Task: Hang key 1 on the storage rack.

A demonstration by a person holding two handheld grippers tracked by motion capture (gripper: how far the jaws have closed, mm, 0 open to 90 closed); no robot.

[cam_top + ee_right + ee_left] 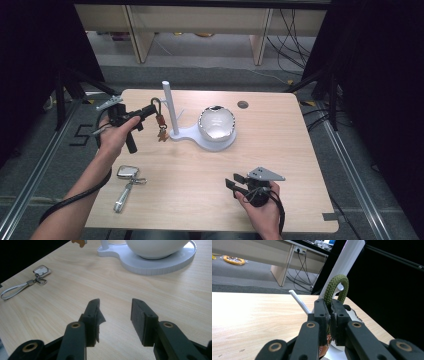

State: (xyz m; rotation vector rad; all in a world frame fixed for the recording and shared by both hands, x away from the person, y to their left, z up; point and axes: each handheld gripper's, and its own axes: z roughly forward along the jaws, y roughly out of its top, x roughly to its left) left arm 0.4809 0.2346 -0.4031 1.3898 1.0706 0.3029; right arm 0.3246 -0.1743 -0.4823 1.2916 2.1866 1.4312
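My left gripper (149, 111) is shut on a green cord loop (156, 105) just left of the white pole (167, 106) of a stand. A brown tag and keys (161, 131) hang from the loop above the table. In the left gripper view the jaws (329, 312) pinch the green cord loop (337, 287) close in front of the white pole (348, 260). My right gripper (233, 182) rests low near the table's front edge. In its own view it (115, 312) is open with nothing between its pads.
The stand's white base (190, 134) carries a white, shiny-lined bowl (216, 122). A silver key fob (127, 172) with a grey strap (121, 196) lies front left, and also appears as the fob (41, 270) in the right gripper view. A round grommet (243, 104) sits at the back.
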